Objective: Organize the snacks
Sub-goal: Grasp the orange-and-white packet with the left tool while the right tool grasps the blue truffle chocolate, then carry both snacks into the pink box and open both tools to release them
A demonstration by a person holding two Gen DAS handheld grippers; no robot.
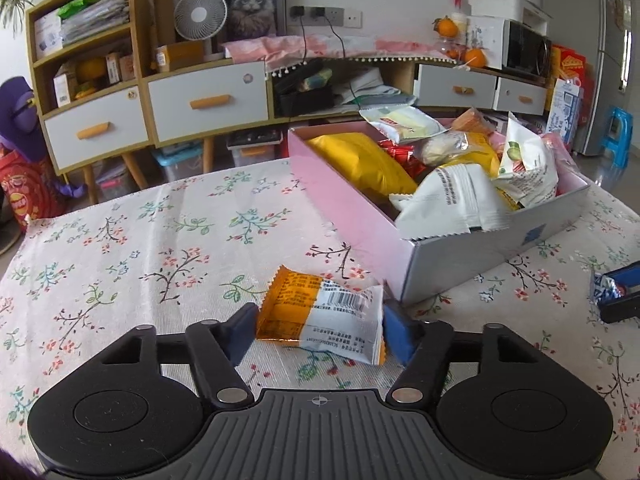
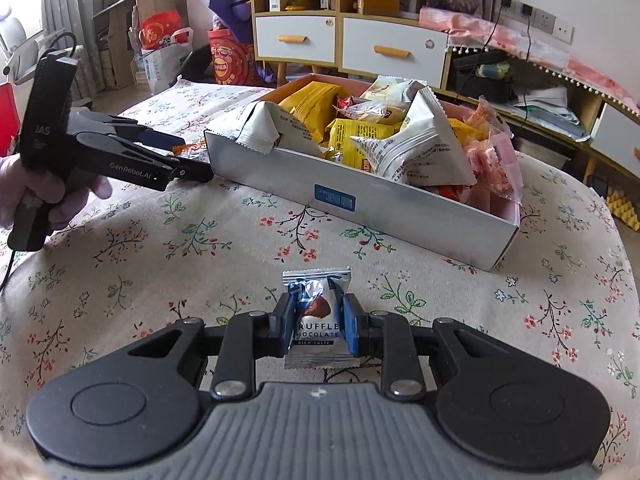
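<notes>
Left-wrist view, left to right. The floral tablecloth (image 1: 160,240) covers the table. The left gripper (image 1: 320,330) sits near the table's near edge, its two blue pads flanking an orange-and-white snack packet (image 1: 320,312) that lies flat on the cloth; the left pad (image 1: 240,334) meets the packet's orange end and the right pad (image 1: 398,330) stands at its white end, though firm pressure cannot be confirmed. Just beyond the packet, toward the table's far right, stands the pink-and-grey box (image 1: 472,256), heaped with snack bags, among them a yellow bag (image 1: 360,160) along its left wall and a white bag (image 1: 452,200) at its near corner. At the right edge of this view the tip of the right gripper (image 1: 616,296) shows, holding a blue-and-silver wrapper.

Right-wrist view, left to right. A gloved hand (image 2: 60,196) at the table's left edge holds the left gripper (image 2: 188,160), whose tip lies beside the box's left corner, an orange wrapper edge showing there. The box (image 2: 360,208) occupies the table's centre and far side. The right gripper (image 2: 318,320) is clamped tight on a silver truffle chocolate packet (image 2: 318,320), near the table's near edge, with both pads pressing its sides and its crimped top edge projecting past the fingertips toward the box.
</notes>
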